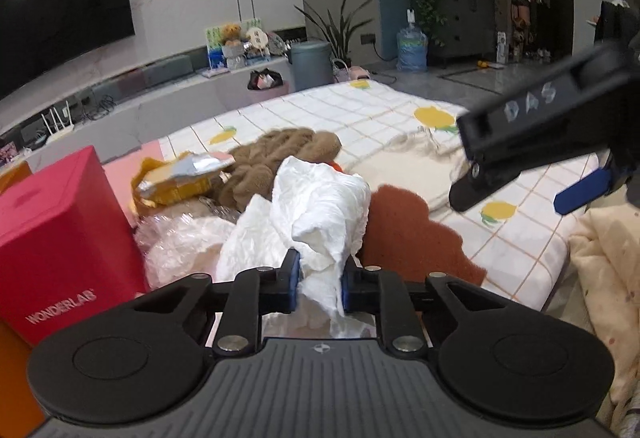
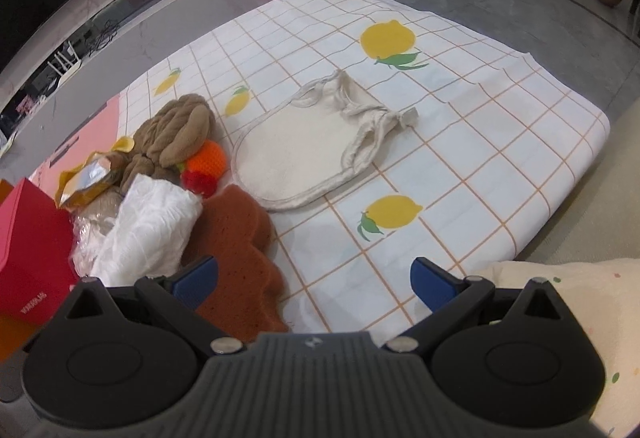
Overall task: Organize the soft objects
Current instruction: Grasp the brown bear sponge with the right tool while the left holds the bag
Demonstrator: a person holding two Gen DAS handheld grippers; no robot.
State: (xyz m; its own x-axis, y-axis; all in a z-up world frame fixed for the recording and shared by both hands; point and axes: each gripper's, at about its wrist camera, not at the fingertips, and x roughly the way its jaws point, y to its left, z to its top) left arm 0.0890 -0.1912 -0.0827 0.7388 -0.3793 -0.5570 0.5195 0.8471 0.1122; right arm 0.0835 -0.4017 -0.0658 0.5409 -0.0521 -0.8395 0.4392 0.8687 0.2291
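Note:
My left gripper (image 1: 319,280) is shut on a crumpled white cloth (image 1: 316,214), which also shows in the right wrist view (image 2: 148,230). Beside it lie a rust-brown sponge (image 2: 236,262), a brown knitted plush (image 2: 176,134), an orange and red crochet toy (image 2: 206,166) and a cream bib-like cloth (image 2: 304,150) on the lemon-print checked sheet (image 2: 460,142). My right gripper (image 2: 314,282) is open and empty above the sheet, right of the sponge; it appears in the left wrist view (image 1: 516,174) at the right.
A red box (image 1: 60,234) stands at the left. A torn yellow foil packet (image 1: 180,178) and crinkled clear plastic (image 1: 180,238) lie by the plush. A cream blanket (image 2: 580,318) is at the right. Beyond the sheet are a grey bin (image 1: 310,62) and TV wall.

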